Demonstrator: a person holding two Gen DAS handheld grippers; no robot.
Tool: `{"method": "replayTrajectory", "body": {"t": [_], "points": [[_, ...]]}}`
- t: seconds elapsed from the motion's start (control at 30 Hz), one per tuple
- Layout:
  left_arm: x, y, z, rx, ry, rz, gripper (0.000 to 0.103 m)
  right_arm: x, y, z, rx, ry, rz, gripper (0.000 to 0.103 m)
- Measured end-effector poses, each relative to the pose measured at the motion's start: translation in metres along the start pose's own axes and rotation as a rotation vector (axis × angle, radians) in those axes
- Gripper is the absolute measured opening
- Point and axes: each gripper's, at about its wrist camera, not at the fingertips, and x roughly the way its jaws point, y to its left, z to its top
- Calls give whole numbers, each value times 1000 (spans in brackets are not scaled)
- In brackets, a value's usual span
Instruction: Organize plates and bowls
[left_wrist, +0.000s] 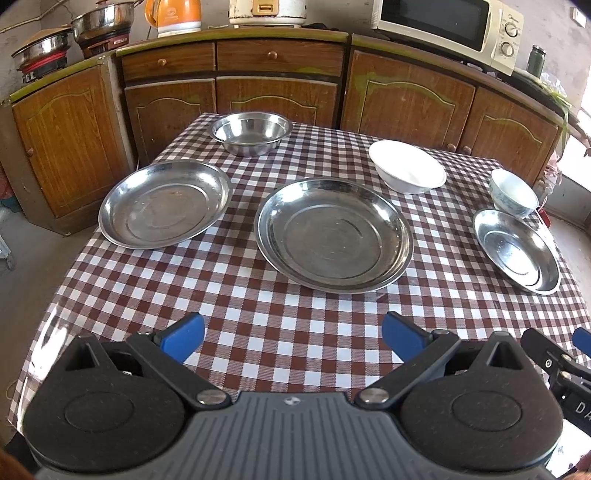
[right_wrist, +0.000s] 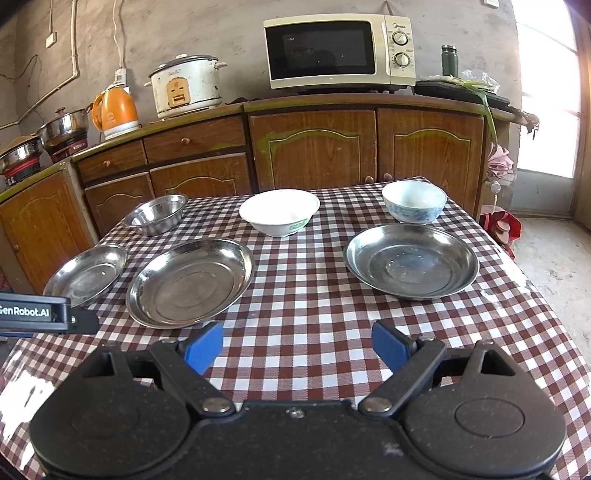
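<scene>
Three steel plates lie on the checked tablecloth: a left plate (left_wrist: 164, 204) (right_wrist: 86, 275), a large middle plate (left_wrist: 334, 234) (right_wrist: 190, 282) and a right plate (left_wrist: 517, 251) (right_wrist: 412, 260). Behind them stand a steel bowl (left_wrist: 251, 133) (right_wrist: 157, 213), a white bowl (left_wrist: 408, 166) (right_wrist: 279, 211) and a blue-patterned bowl (left_wrist: 513, 192) (right_wrist: 413, 201). My left gripper (left_wrist: 293, 338) is open above the near cloth, short of the middle plate, holding nothing. My right gripper (right_wrist: 297, 343) is open too, over the cloth between the middle and right plates.
The table (left_wrist: 258, 314) stands in front of wooden cabinets (right_wrist: 314, 147). On their top are a microwave (right_wrist: 338, 51), a rice cooker (right_wrist: 186, 86), an orange kettle (right_wrist: 112, 110) and pots (right_wrist: 64, 129). The table's right edge drops to bare floor (right_wrist: 554, 258).
</scene>
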Motion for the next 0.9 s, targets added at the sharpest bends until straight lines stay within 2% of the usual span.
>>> {"method": "replayTrajectory", "body": {"t": [0.43,0.9], "points": [[3,15,3,-27,-4,27,103,10,28,7,-65,-15,54,102],[11,63,13,-106,-16,110,103,38,96,22,-192,-42,196,103]]}}
